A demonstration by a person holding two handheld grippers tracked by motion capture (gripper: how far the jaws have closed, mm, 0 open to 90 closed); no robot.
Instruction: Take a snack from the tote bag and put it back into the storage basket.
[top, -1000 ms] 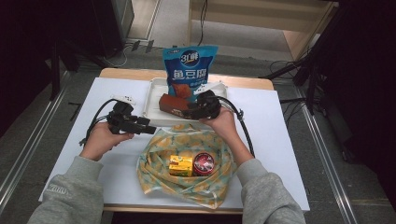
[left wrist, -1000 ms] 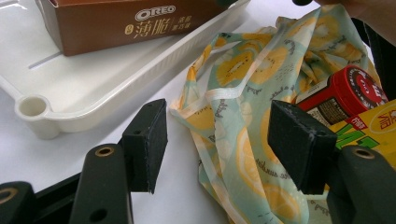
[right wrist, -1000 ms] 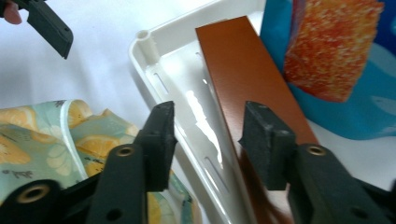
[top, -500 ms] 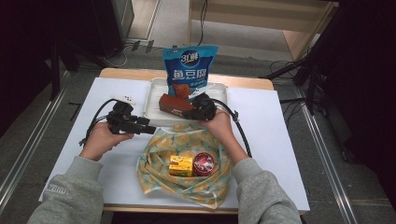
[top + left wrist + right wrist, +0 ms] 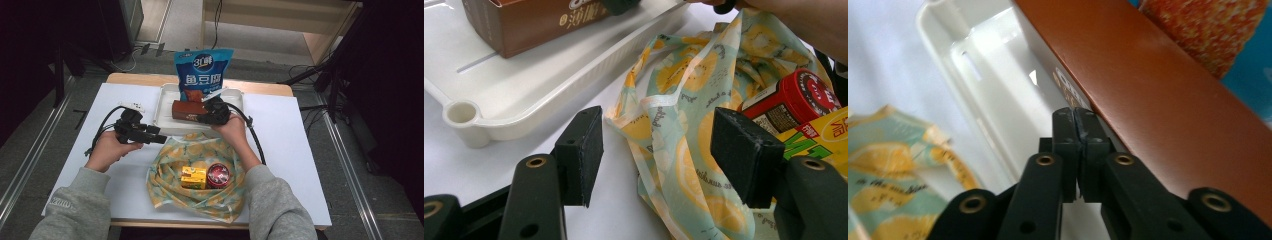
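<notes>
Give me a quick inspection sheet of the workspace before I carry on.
Surface: white table.
Job's things: brown box lying in white tray; lemon-print cloth bag holding yellow box and red can.
Clutter: blue snack bag upright behind the tray.
Grippers: left claw open beside the cloth bag; right claw shut, empty, against the brown box.
Cables: one black cable trailing from each.
Surroundings: grey floor, wooden furniture.

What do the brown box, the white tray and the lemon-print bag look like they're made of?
Brown box: probably coated cardboard, with flat faces, sharp edges, a soft sheen and printed lettering.
White tray: looks like moulded plastic, glossy, with rounded rims and a moulded corner socket.
Lemon-print bag: seems soft cloth, matte, crumpled in folds with a stitched hem.
</notes>
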